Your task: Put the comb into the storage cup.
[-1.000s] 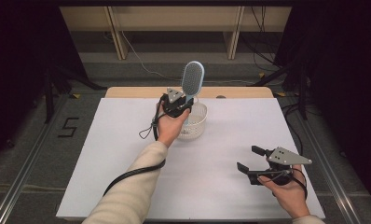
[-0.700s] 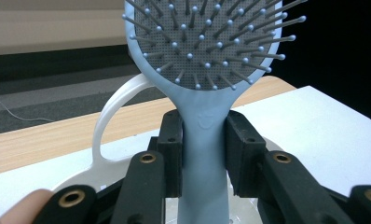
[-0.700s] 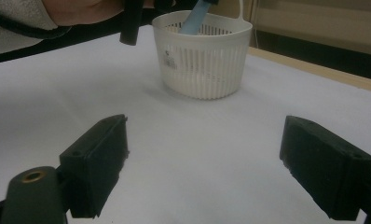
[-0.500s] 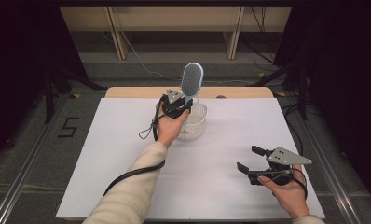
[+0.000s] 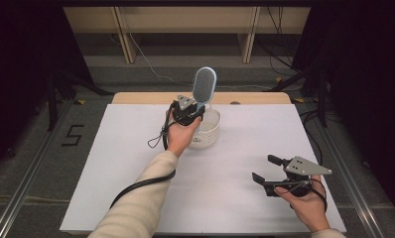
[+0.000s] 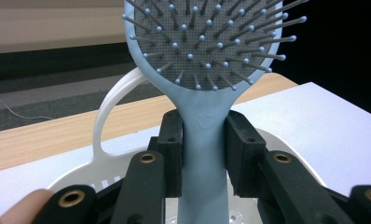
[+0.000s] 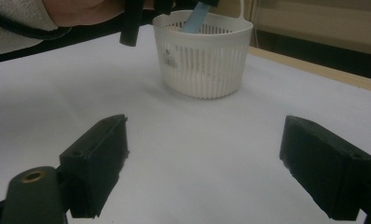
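black "5" [image 5: 74,135] marked on the floor [image 5: 32,163]

The desk [image 5: 235,97] is light wood, covered almost entirely by a white sheet [image 5: 136,168], with a bare wooden strip exposed along the far edge. On the floor off the desk's left edge, a dark numeral "5" marking [image 5: 72,135] is present, and a metal rail [image 5: 27,186] runs alongside that edge. Beyond the far edge, cables [image 5: 151,64] lie on the grey floor beneath a wooden shelf unit [image 5: 185,20].

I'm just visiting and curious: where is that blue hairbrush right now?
The hairbrush stands upright at the table's far middle, its handle clamped in the left gripper and dipping into the white basket.
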A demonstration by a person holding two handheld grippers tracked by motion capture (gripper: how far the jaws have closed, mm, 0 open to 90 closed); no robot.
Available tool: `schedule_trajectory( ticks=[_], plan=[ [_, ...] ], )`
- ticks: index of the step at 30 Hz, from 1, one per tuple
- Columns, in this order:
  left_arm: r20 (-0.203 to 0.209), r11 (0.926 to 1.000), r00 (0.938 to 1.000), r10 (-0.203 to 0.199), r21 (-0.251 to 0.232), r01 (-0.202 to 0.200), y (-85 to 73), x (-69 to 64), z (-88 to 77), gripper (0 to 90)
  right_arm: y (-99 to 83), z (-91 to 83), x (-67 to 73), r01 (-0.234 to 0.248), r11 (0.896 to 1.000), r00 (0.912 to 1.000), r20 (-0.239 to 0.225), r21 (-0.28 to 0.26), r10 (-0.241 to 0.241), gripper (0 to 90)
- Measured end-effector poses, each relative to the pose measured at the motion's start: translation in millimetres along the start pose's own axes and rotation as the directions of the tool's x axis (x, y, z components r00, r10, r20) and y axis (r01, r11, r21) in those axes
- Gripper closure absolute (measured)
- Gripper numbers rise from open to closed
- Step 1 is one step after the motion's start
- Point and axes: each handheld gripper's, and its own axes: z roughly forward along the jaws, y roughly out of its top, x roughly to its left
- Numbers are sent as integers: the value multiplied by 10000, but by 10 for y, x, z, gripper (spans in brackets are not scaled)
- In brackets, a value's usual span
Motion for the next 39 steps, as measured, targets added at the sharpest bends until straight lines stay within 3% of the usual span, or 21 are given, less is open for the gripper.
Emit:
schedule_trajectory(
  ticks=[33,39],
  plan=[
    [-30,9995,9999,144,270,-143,-90,2,-15,688,-1,4,3,-3,10000,10000,-15,36,3,158],
    [140,9992,9996,225,322,-230,-97,-6,-32,598,-2,5,1,5,10000,10000,-3,25,-5,158]
  ],
)
